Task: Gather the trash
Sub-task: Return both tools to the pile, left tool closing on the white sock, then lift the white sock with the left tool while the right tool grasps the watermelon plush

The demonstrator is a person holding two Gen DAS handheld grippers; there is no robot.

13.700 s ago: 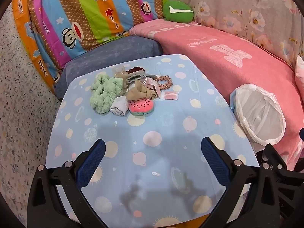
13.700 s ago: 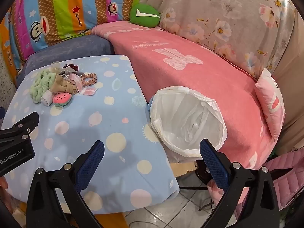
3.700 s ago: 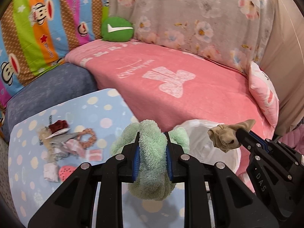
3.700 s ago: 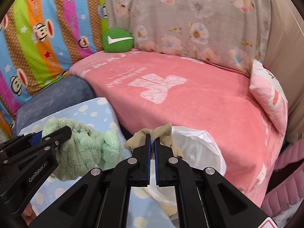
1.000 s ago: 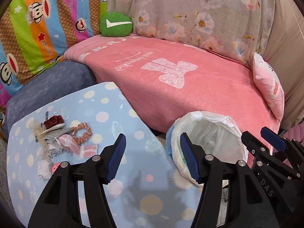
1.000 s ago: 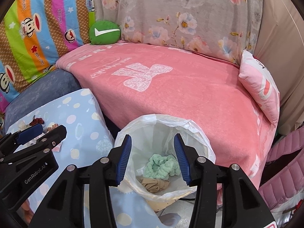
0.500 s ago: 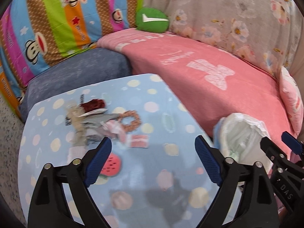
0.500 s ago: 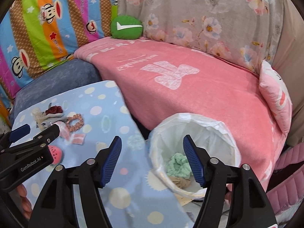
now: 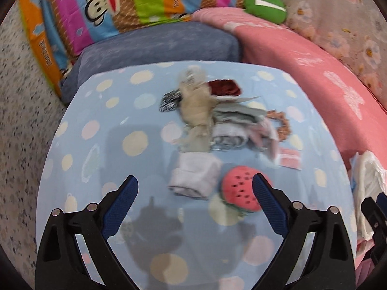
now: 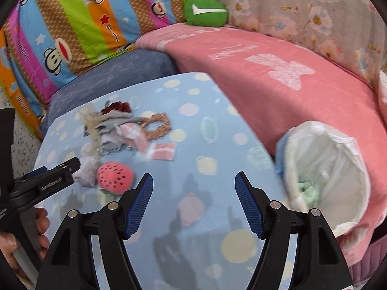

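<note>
Sitting jumbled, multicoloured trash pile [image 9: 217,125]

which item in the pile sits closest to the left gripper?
The white folded cloth, directly ahead of the open left gripper; the watermelon toy lies rightward.

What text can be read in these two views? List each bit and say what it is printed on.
"GenRobot.AI": white lettering on the side of the left gripper, seen from the right wrist view.
White tick sign, no letters: on the green cushion.
Repeated lettering on the monkey-print striped fabric: too blurred to read.
White script and motif on the pink blanket: too blurred to read.
Nothing legible on the right gripper.
</note>
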